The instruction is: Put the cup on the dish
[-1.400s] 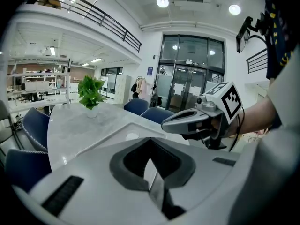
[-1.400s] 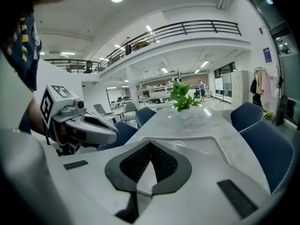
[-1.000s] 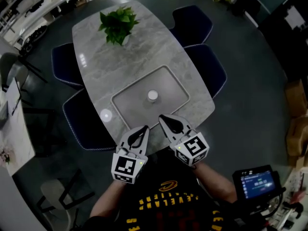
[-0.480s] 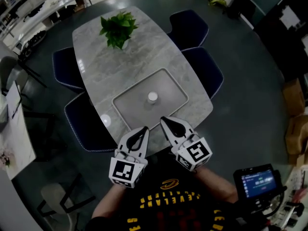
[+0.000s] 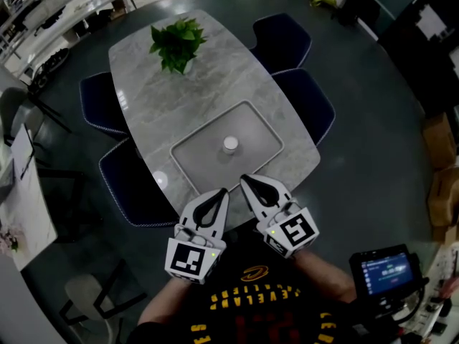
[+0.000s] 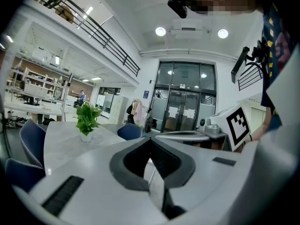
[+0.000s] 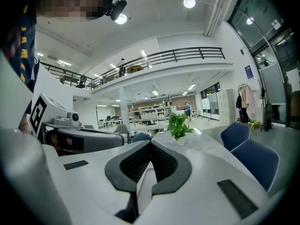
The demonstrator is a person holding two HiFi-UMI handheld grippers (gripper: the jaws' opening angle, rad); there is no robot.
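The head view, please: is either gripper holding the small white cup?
No, the small white cup stands alone on the grey tray, apart from the left gripper and the right gripper.

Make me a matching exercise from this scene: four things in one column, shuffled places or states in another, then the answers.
1 potted plant
2 white cup
3 left hand-held gripper
4 blue chairs

A shut and empty, by the table's near edge
B along the table's long sides
C table's far end
D middle of the grey tray

Pairs: 1-C, 2-D, 3-A, 4-B
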